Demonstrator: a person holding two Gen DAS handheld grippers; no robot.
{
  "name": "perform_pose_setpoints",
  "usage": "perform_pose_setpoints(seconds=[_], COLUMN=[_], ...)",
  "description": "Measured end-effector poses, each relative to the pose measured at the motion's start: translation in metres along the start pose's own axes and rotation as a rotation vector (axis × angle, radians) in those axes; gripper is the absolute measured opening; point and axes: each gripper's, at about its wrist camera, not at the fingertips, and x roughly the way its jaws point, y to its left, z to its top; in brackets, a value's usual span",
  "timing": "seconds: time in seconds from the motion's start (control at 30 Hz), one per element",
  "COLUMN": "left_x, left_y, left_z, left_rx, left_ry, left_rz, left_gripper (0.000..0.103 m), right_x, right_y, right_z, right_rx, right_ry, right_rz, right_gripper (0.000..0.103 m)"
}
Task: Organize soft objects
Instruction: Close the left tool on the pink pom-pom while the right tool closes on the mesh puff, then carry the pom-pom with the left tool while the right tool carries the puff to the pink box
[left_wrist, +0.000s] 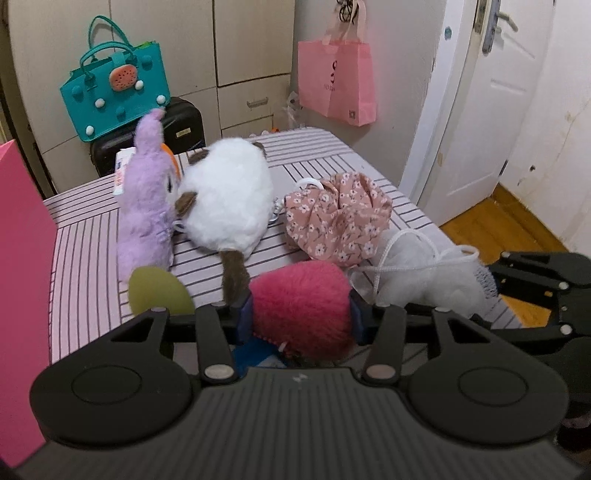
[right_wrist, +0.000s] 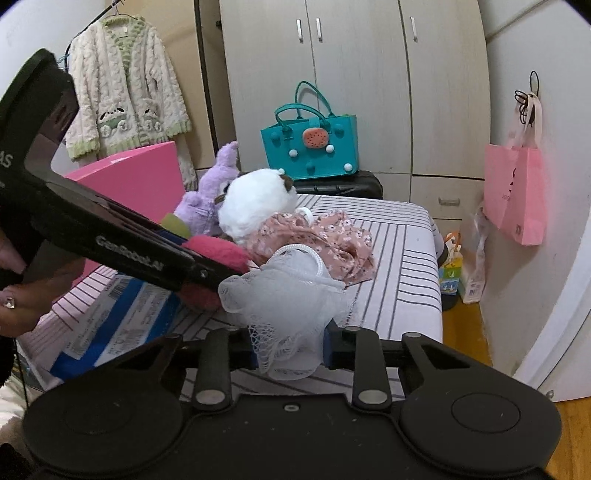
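My left gripper (left_wrist: 301, 317) is shut on a fuzzy magenta plush (left_wrist: 301, 306) with a green leaf (left_wrist: 159, 291), just above the striped table (left_wrist: 88, 240). It also shows in the right wrist view (right_wrist: 221, 254). My right gripper (right_wrist: 290, 350) is shut on a white mesh bath pouf (right_wrist: 284, 295) with a cord loop, seen in the left wrist view (left_wrist: 424, 273) beside the magenta plush. Behind lie a floral pink fabric bundle (left_wrist: 340, 218), a white fluffy plush (left_wrist: 229, 199) with brown ears and tail, and a purple plush (left_wrist: 147, 206).
A pink box (right_wrist: 140, 177) stands at the table's left. A teal bag (right_wrist: 310, 147) sits on a black suitcase (right_wrist: 343, 186) behind the table. A pink tote (right_wrist: 517, 195) hangs on the wall at right. A blue-and-white package (right_wrist: 122, 317) lies at the table's near left.
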Motion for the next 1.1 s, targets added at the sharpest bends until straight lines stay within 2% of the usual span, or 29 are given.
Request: perform_pose_setpoints(seconds=[0.6, 0.83, 1.1], left_x=[-0.063, -0.077, -0.104], left_y=[0.047, 0.055, 0.057], left_z=[-0.005, -0.009, -0.018], left_rx=[-0.171, -0.208, -0.197], left_ry=[-0.192, -0.155, -0.098], left_rz=[0.061, 0.029, 0.021], left_gripper=[0.048, 0.048, 0.048], right_x=[-0.016, -0.021, -0.029], right_y=[0.025, 0.036, 0.051], right_z=[0.016, 0.026, 0.037], right_rx=[-0.013, -0.021, 0.000], right_ry=[-0.041, -0.018, 0.046], right_rz=[0.038, 0.060, 0.117], right_gripper=[0.033, 0.033, 0.033])
